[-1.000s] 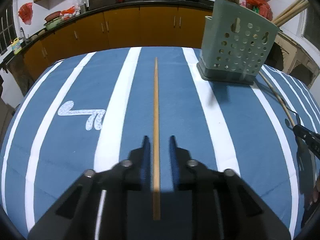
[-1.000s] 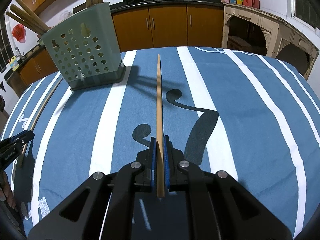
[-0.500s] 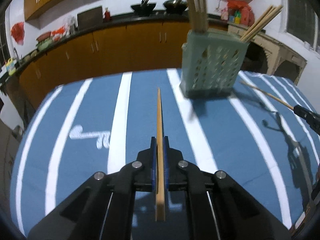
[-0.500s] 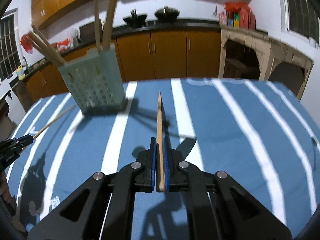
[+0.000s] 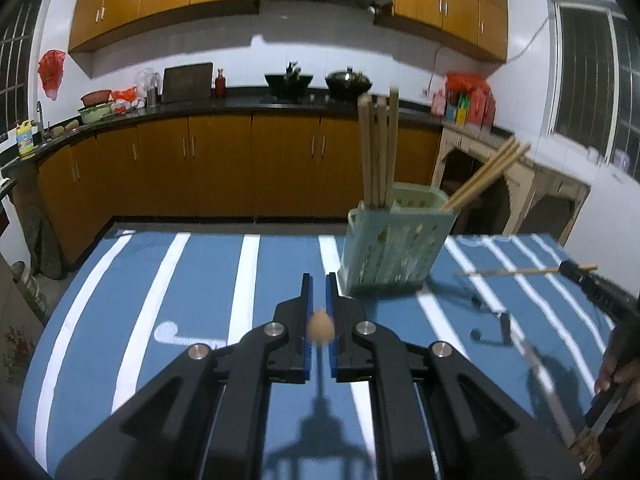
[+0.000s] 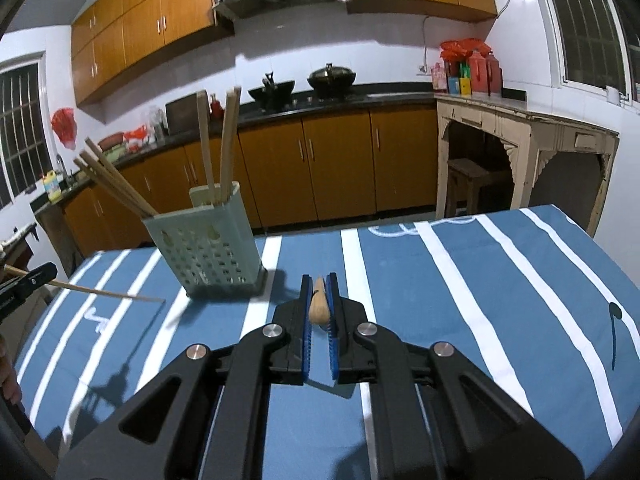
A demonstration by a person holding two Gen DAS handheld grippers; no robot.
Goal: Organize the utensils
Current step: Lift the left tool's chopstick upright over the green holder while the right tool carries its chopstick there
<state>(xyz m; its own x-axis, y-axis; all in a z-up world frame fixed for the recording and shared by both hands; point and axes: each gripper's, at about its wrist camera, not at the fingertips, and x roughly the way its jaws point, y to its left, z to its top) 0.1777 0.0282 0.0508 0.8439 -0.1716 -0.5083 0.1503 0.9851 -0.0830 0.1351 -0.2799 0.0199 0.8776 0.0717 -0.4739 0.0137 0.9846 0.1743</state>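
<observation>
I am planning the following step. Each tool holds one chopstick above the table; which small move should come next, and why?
Probably carry the right tool left toward the holder and tip its chopstick down. Both chopsticks are clamped and off the cloth, and the holder, already with chopsticks inside, stands just ahead on the left. The left tool can follow.

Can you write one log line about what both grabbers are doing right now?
left gripper: shut on chopstick | right gripper: shut on chopstick | both lifted off tablecloth | holder: ahead
</observation>
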